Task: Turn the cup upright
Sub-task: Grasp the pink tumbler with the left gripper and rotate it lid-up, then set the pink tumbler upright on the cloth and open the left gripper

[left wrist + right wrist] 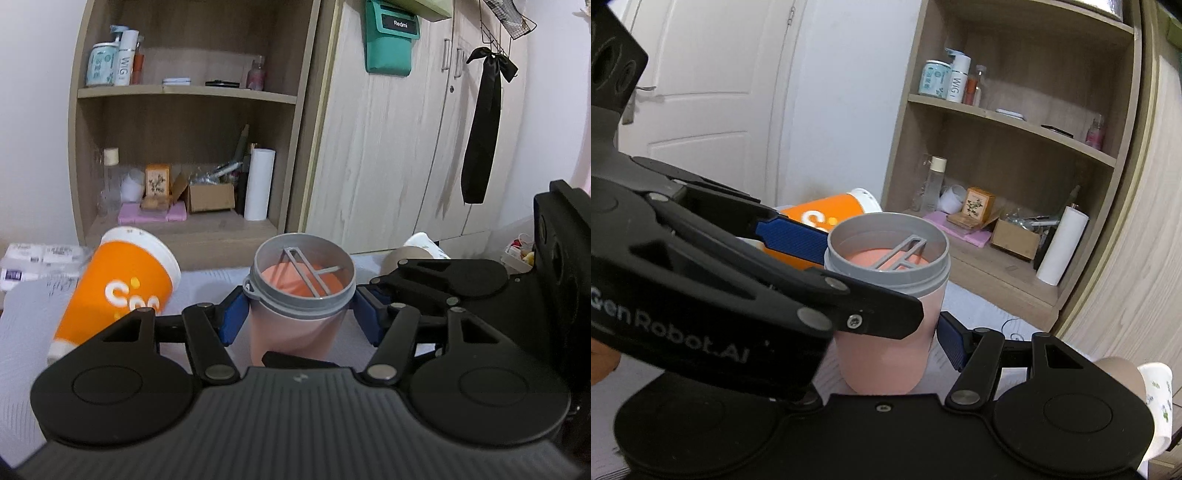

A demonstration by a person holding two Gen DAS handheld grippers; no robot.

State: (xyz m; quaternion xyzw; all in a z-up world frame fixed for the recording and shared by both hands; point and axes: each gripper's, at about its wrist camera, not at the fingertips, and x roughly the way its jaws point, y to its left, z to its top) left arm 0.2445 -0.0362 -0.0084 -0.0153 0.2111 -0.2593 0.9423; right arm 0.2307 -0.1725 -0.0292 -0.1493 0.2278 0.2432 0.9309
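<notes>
Black tool housing fills the bottom of both wrist views, its linkage arms reaching forward to blue finger pads. Through the left wrist camera, the left tool straddles the pink cup, which stands upright with its grey collar and open mouth facing up and a grey strainer piece inside. Its left pad lies against the cup's wall just under the collar; the right pad stands slightly off the other side, so the jaws bracket the cup rather than clamp it.

Left of the pink cup, an orange paper cup leans tilted on the pale, printed table. Behind it a pack of white rolls sits at the table's far edge. Farther back rises a wooden shelf unit holding bottles, boxes and a white paper roll. To its right a pale wardrobe carries a teal pouch and a hanging black ribbon.

From the right wrist view, the right tool approaches the same cup at an angle to the left tool, which crosses the picture from the left. One blue pad shows by the cup's lower right wall, apart from it; the opposite finger is hidden behind the left tool, yet the spread linkage reads as jaws apart. A white door stands at left.
</notes>
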